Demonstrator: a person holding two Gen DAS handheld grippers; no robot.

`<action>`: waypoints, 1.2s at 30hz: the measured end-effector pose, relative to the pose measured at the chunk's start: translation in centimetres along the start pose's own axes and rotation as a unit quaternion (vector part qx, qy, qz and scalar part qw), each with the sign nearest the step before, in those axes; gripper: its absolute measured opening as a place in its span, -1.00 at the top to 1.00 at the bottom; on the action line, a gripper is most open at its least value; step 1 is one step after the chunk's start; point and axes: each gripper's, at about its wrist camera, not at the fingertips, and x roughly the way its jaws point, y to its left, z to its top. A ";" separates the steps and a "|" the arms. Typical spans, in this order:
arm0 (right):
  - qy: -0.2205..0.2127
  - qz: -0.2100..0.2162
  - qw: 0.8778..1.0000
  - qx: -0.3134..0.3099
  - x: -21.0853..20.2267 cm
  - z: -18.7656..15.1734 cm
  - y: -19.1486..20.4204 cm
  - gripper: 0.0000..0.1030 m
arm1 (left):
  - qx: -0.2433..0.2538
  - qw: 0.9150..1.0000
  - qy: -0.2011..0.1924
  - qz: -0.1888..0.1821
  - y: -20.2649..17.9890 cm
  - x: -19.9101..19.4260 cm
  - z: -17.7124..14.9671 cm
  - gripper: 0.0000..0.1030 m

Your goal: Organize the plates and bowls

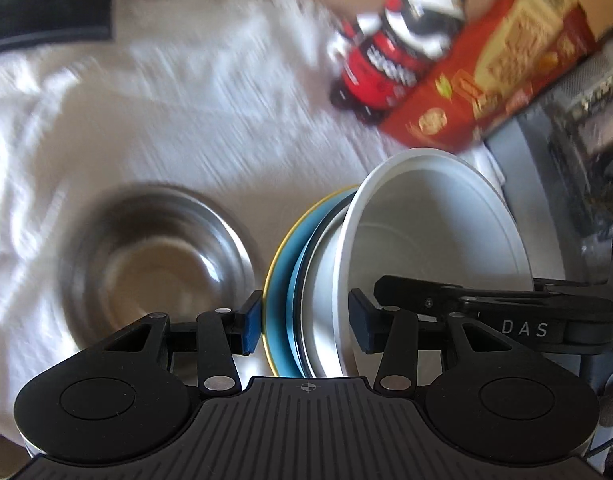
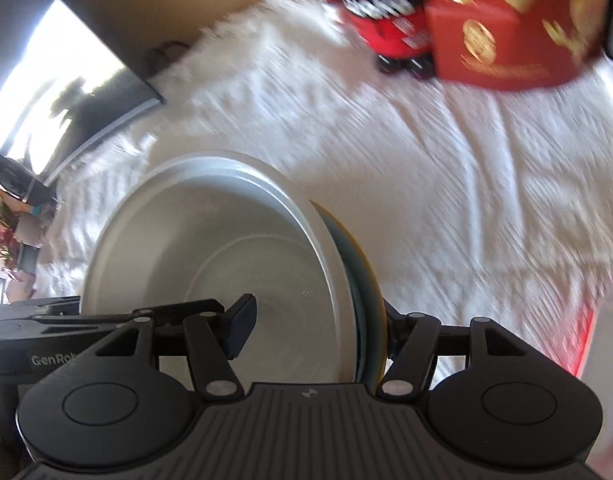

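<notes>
A stack of dishes stands on edge between both grippers: a white bowl (image 1: 430, 232) nested against a steel-rimmed dish and a blue plate with a yellow rim (image 1: 280, 280). My left gripper (image 1: 306, 320) is shut on this stack, one pad on the plate's back and one inside the bowl. My right gripper (image 2: 318, 332) grips the same stack from the other side, with the white bowl (image 2: 210, 240) and the plate's yellow rim (image 2: 372, 280) between its pads. A steel bowl (image 1: 158, 260) sits on the white cloth left of the stack.
A white fluffy cloth (image 2: 446, 168) covers the surface. A red toy car with a panda (image 1: 390, 52) and a red printed box (image 1: 502, 60) stand at the back. A dark monitor (image 2: 66, 64) is at the far left, grey equipment (image 1: 578, 160) at the right.
</notes>
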 end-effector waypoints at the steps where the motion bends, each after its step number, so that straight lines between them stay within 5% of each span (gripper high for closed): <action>1: -0.006 0.002 1.000 -0.004 0.0 0.5 1.2 -0.24 | 0.000 1.000 -0.004 0.001 0.8 -0.8 0.3 0.06; 6: -0.019 0.018 0.999 -0.034 2.3 2.2 7.1 -0.26 | -0.008 1.000 -0.012 0.013 6.4 -3.1 1.2 0.06; 11: 0.020 0.028 0.999 -0.042 7.8 2.8 11.0 -0.29 | -0.030 0.998 0.022 0.052 11.6 -0.9 1.2 0.05; 15: 0.051 0.016 0.997 -0.054 11.3 1.9 12.4 -0.30 | -0.041 0.996 0.060 0.056 13.9 1.9 0.8 0.07; 18: 0.061 -0.002 0.997 -0.041 13.0 1.5 11.6 -0.32 | -0.018 0.998 0.046 0.044 13.9 1.7 0.9 0.10; 22: 0.048 -0.032 0.997 -0.042 13.2 1.4 10.8 -0.34 | -0.011 0.999 0.030 -0.008 14.0 0.4 1.7 0.34; 31: -0.024 -0.058 0.992 -0.113 9.0 -0.2 12.7 -0.34 | -0.001 1.000 0.027 -0.008 13.8 0.0 1.4 0.38; 36: -0.028 -0.033 0.994 -0.103 7.2 -0.8 13.2 -0.34 | -0.006 1.000 0.025 -0.012 14.0 -0.4 1.4 0.38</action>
